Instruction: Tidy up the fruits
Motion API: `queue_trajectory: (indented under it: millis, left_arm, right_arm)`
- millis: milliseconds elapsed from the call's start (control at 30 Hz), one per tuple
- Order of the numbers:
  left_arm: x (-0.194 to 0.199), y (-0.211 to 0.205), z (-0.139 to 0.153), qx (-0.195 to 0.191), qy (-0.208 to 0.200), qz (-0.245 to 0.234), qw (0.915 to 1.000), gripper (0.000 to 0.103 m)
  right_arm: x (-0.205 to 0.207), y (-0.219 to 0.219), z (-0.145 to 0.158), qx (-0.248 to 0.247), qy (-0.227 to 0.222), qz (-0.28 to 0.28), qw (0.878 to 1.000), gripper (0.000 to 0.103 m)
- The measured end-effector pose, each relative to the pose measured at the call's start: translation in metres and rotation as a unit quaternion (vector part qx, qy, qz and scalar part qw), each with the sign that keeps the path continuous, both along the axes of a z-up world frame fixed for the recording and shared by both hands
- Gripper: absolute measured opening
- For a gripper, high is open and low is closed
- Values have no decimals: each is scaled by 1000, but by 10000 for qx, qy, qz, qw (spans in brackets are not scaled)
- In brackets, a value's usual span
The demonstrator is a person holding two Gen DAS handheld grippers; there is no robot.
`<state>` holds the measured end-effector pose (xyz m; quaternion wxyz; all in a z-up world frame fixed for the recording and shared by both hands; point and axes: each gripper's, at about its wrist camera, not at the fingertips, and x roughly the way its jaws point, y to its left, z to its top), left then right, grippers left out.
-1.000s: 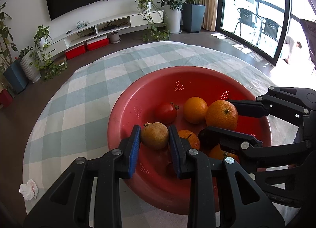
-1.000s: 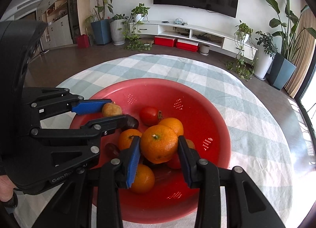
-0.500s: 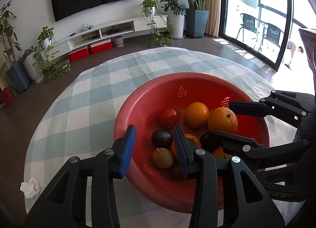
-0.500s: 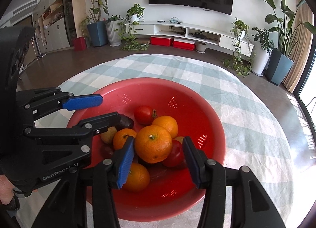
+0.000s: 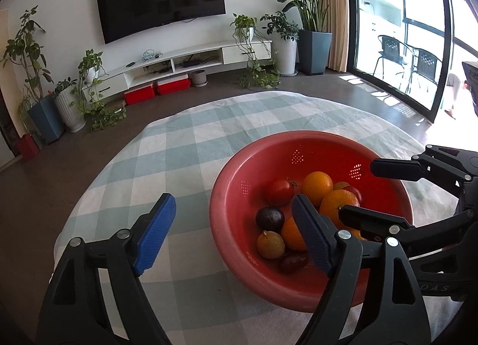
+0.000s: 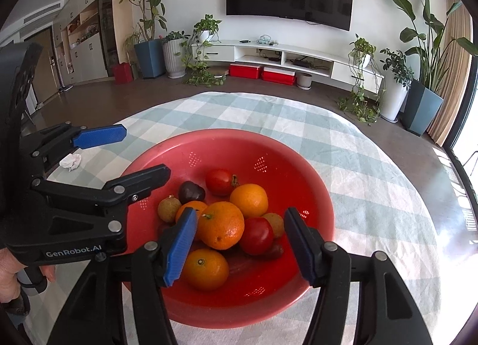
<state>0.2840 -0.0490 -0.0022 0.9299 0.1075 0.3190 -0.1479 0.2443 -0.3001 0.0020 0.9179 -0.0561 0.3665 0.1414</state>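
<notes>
A red colander bowl [image 5: 239,195] [image 6: 313,189] sits on the checked tablecloth and holds several fruits: oranges [image 6: 221,224], tomatoes [image 6: 219,182], a dark plum [image 6: 191,191] and a brown round fruit [image 5: 270,244]. My left gripper [image 5: 231,234] is open and empty above the bowl's left rim. It also shows in the right wrist view [image 6: 131,153]. My right gripper [image 6: 240,247] is open and empty above the fruits, with a large orange between its fingers but apart from them. It also shows in the left wrist view [image 5: 379,192].
A round table with a green and white checked cloth [image 5: 185,147] carries the bowl. A crumpled white tissue [image 6: 70,161] lies on the cloth left of the bowl. Beyond are a TV wall, a low shelf and potted plants.
My left gripper let go of the brown fruit into the bowl, opened wide and drew back to the left. My right gripper let go of the large orange, opened and rose a little.
</notes>
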Motion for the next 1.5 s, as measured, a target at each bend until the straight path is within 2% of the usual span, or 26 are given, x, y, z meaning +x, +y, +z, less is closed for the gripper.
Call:
queue_trajectory:
  millis: [100, 133, 300, 367, 433, 500, 567, 633, 800, 933, 1033, 1233, 1300, 1433, 1500]
  left_arm:
    - [-9, 4, 8, -22, -295, 122, 9995, 99]
    - [-12, 6, 12, -12, -433, 184, 9989, 102]
    - [-44, 12, 43, -221, -1164, 139, 9929, 103]
    - [-62, 12, 57, -299, -1438, 46, 9891, 103]
    - [-82, 9, 70, -294, -1728, 101, 9845, 103]
    - [-107, 8, 81, -263, -2103, 422, 9764, 103]
    - [-132, 8, 91, -219, -2314, 872, 9687, 103]
    - [-153, 10, 99, -305, -2323, 1116, 9657, 103]
    - [-199, 16, 104, -371, -2162, 1232, 9678, 103]
    - [-226, 18, 95, -386, -1716, 1185, 9773, 103]
    - [-245, 16, 86, -386, -1544, 1162, 9804, 103]
    - [-264, 8, 65, -418, -1060, 1204, 9862, 103]
    - [-259, 6, 57, -377, -887, 1296, 9869, 103]
    - [-250, 3, 36, -200, -602, 1437, 9876, 103]
    - [-241, 3, 28, -240, -447, 1450, 9881, 103]
  right_arm:
    - [-4, -4, 7, -2, -181, -53, 9998, 67]
    - [-7, -6, 10, 4, -287, -84, 9996, 72]
    - [-32, -17, 38, 131, -1159, -390, 9924, 88]
    - [-51, -22, 54, 189, -1722, -546, 9834, 96]
    - [-75, -28, 71, 249, -2367, -753, 9683, 103]
    - [-100, -34, 87, 263, -2945, -1007, 9500, 103]
    - [-122, -42, 100, 379, -3171, -1202, 9400, 103]
    - [-144, -51, 111, 609, -3287, -1411, 9318, 103]
    - [-192, -69, 128, 1022, -3380, -1834, 9174, 103]
    - [-219, -81, 126, 1292, -3237, -1961, 9166, 103]
    - [-228, -86, 118, 1353, -3053, -1974, 9217, 103]
    - [-233, -72, 89, 1194, -2562, -1799, 9422, 103]
    - [-232, -68, 82, 1102, -2408, -1720, 9488, 103]
    - [-232, -65, 71, 1036, -2214, -1744, 9539, 103]
    - [-229, -63, 65, 953, -2112, -1759, 9568, 103]
